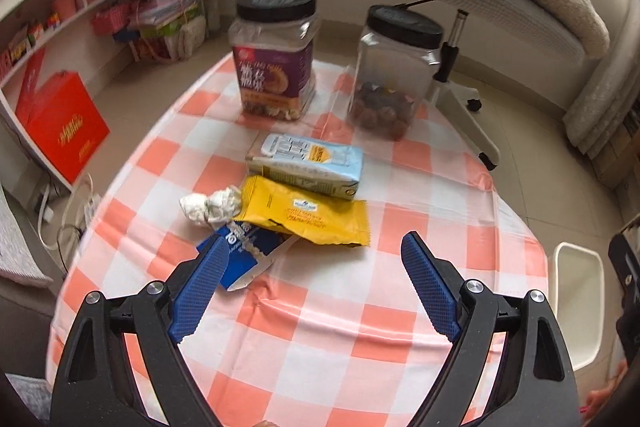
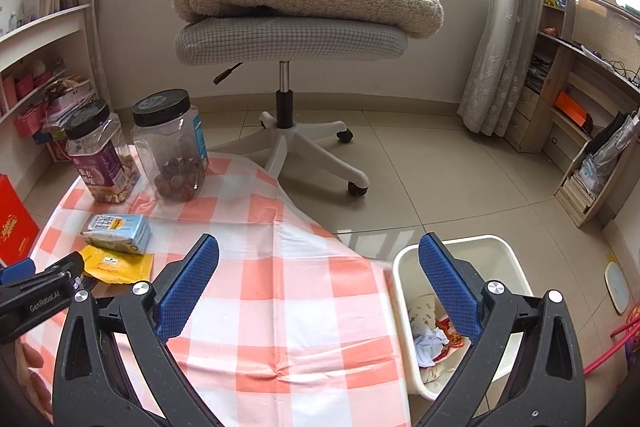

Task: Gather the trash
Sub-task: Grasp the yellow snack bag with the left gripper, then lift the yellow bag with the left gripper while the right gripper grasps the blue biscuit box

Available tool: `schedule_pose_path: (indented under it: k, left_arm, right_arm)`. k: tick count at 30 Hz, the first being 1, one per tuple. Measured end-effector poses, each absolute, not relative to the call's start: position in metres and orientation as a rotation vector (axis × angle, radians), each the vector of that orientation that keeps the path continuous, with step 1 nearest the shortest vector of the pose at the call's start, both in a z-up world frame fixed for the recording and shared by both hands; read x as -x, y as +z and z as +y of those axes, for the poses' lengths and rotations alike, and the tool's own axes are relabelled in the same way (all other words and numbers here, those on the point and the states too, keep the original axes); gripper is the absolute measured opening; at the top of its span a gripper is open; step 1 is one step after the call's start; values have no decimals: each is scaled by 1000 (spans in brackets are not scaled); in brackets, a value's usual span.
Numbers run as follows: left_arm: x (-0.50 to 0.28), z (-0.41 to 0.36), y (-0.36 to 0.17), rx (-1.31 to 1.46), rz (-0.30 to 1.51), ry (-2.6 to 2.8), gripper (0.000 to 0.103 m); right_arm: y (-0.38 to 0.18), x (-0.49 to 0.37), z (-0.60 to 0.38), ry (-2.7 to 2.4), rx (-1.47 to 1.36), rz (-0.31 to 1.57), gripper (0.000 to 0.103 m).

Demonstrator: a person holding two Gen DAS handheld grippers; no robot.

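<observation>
On the checked tablecloth (image 1: 320,339) lie a yellow snack wrapper (image 1: 304,215), a light blue carton (image 1: 308,163) on its side, a crumpled white tissue (image 1: 208,205) and a dark blue packet (image 1: 248,255). My left gripper (image 1: 314,247) is open just above the cloth; its left finger (image 1: 200,291) overlaps the blue packet. My right gripper (image 2: 318,247) is open and empty, over the table's right edge and the white bin (image 2: 404,267), which holds crumpled trash (image 2: 430,343). The wrapper (image 2: 116,263) and carton (image 2: 116,227) also show in the right wrist view.
Two black-lidded clear jars stand at the far end, one purple-labelled (image 1: 276,59) and one with brown nuts (image 1: 388,75). An office chair (image 2: 292,31) with a blanket and plush toy stands beyond the table. Shelves (image 1: 80,11) line the left wall. The bin also shows in the left wrist view (image 1: 576,303).
</observation>
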State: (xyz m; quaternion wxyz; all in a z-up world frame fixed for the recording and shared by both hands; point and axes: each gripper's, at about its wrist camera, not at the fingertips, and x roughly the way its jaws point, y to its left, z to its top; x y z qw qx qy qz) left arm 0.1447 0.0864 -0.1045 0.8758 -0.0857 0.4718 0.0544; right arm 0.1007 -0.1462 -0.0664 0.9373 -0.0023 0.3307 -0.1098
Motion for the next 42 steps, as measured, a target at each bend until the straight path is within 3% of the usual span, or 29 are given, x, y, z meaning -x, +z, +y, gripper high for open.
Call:
schedule_pose_path:
  k: [8, 13, 15, 16, 18, 20, 29, 35, 42]
  left_arm:
    - [-188, 121, -156, 399, 1080, 79, 83]
    - [-205, 122, -175, 518, 1111, 16, 52]
    - [-206, 125, -180, 517, 1115, 14, 29]
    - [-206, 127, -180, 516, 1117, 19, 26]
    - [-203, 131, -178, 480, 1107, 35, 8]
    - [-199, 136, -171, 455, 1094, 28, 3]
    - [-140, 158, -90, 333, 937, -9, 1]
    - [-88, 193, -11, 165, 693, 132, 1]
    - [-75, 229, 17, 204, 625, 156, 1]
  right_arm:
    - [-81, -114, -127, -195, 27, 727, 96]
    - [-90, -124, -130, -171, -30, 788, 96]
    - [-94, -127, -128, -159, -37, 807, 96]
    - [-96, -128, -127, -153, -39, 815, 96]
    - [-97, -130, -125, -142, -41, 825, 96]
    - [-100, -131, -123, -126, -50, 839, 96]
    - [-129, -139, -94, 17, -98, 969, 96]
    - [-154, -144, -43, 202, -185, 1103, 96]
    - [-173, -176, 53, 182, -270, 1177, 96]
